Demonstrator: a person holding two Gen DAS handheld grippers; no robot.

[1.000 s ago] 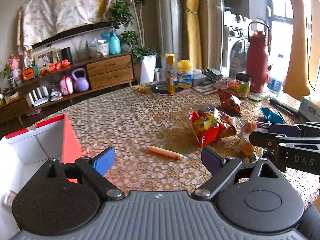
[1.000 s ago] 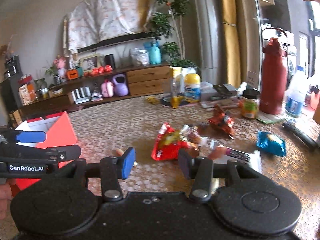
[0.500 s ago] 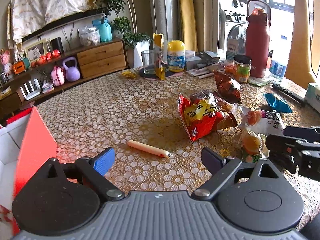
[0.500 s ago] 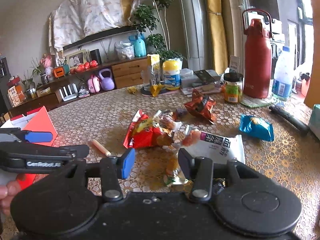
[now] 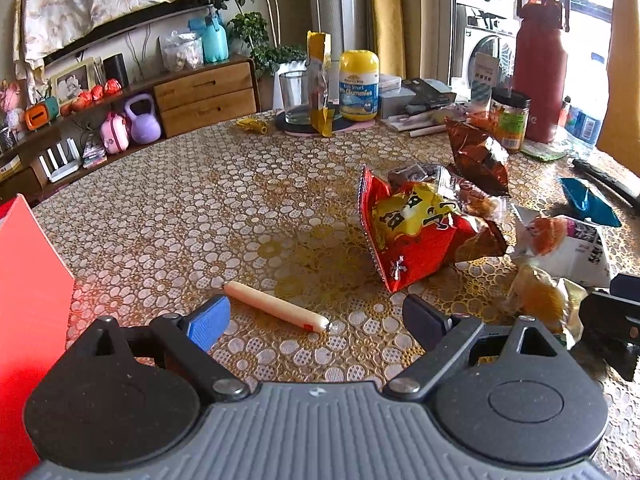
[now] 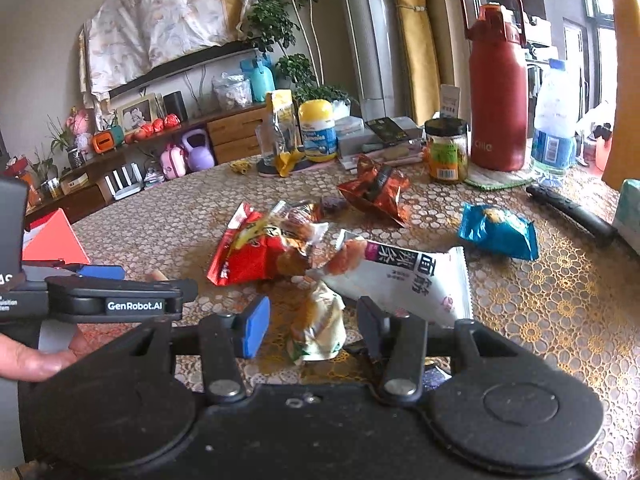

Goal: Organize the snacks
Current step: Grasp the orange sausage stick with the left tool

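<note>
The left gripper (image 5: 316, 314) is seen with jaws spread wide and nothing between the pads; the sausage stick (image 5: 276, 307) lies on the tablecloth (image 5: 180, 216) just ahead of the gap, slanted, apart from both fingers. The red box (image 5: 28, 300) stands at the left edge of that view. The right gripper (image 6: 312, 326) is held with jaws parted and no pad pressing on anything; a crumpled pale wrapper (image 6: 320, 328) is seen on the cloth in the gap, apart from both fingers. Beyond it lie the white packet (image 6: 412, 280) and the red bag (image 6: 252, 252), touching or overlapping; which cannot be told. The brown bag (image 6: 376, 192) and the blue bag (image 6: 498, 232) lie farther off, each apart. A thumb (image 6: 40, 358) is noted at the left gripper's handle.
</note>
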